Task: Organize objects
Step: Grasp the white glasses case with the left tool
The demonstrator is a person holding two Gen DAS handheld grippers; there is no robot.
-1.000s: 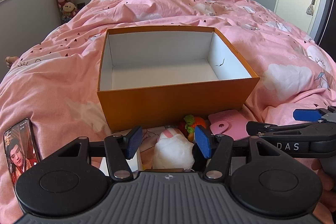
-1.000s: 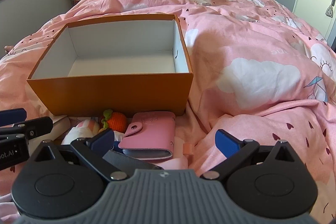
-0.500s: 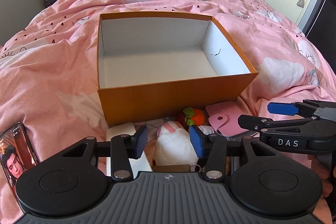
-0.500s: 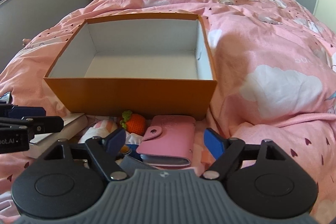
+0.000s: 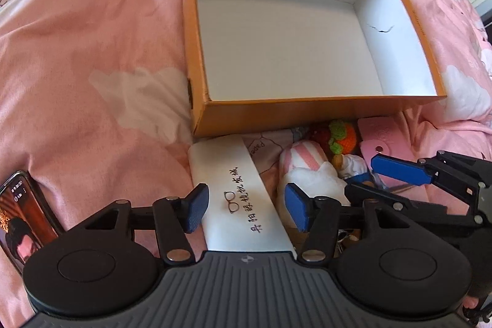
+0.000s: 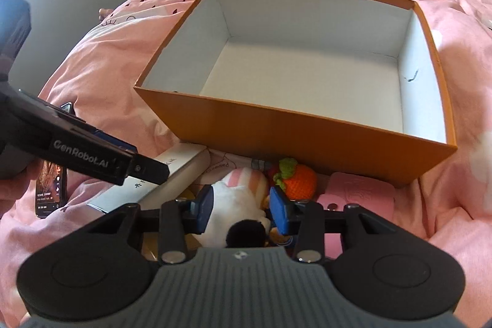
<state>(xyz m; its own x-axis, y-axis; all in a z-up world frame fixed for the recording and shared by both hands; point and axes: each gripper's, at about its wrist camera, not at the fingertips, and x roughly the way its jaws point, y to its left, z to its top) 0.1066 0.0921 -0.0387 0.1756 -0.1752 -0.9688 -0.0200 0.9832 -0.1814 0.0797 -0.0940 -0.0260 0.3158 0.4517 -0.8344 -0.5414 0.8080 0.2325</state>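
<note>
Both wrist views steep down, close; share orange box [image 5: 307, 119] [image 6: 292, 128].

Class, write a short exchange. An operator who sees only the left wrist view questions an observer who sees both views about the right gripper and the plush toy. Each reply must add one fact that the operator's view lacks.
Operator: I see the right gripper only from the side. What is between its pads?
Observer: The white plush toy. The jaws have just been closing around it. I cannot tell whether they press it yet.
Operator: From here the plush looks white with pink stripes. Is there anything else on it?
Observer: Yes, the right wrist view shows a black patch at its near end.
</note>
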